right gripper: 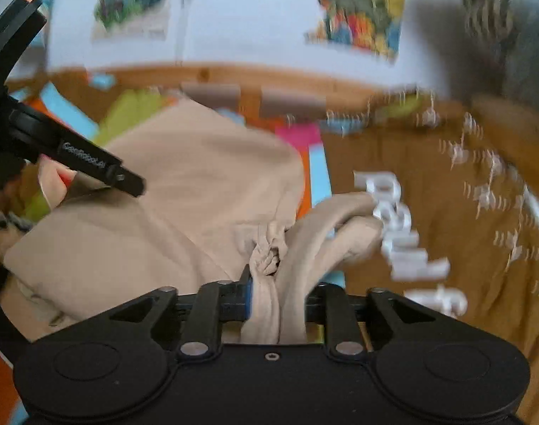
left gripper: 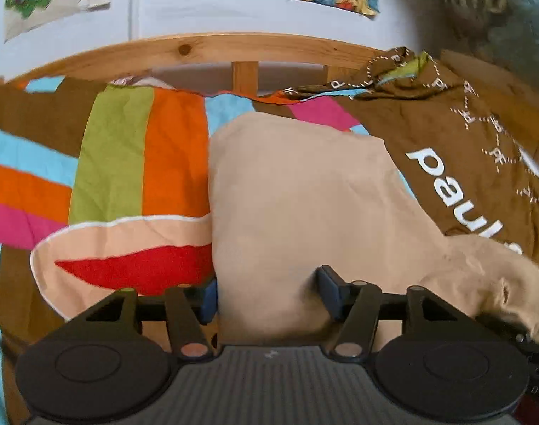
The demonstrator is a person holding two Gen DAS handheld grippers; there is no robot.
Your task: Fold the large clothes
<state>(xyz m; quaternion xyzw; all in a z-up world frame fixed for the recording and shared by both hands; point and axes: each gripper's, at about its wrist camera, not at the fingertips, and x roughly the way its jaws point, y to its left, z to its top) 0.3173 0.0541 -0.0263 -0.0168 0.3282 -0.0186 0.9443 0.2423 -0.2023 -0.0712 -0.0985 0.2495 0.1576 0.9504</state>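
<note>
The beige garment point(left gripper: 304, 191) lies folded over on the bed's striped cover point(left gripper: 135, 148), its near edge at 6 o'clock in both wrist views, so the step in hand reads as letting go after a fold. The left tool point(left gripper: 269, 292) stands wide with cloth between its pads but unpressed. The right tool point(right gripper: 278, 297), partly open, has a bunched fold between its jaws; whether it grips cannot be told, so the next move calls for backing both clear without dragging.

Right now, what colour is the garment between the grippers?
Plain beige garment; the left wrist view shows it best.
</note>
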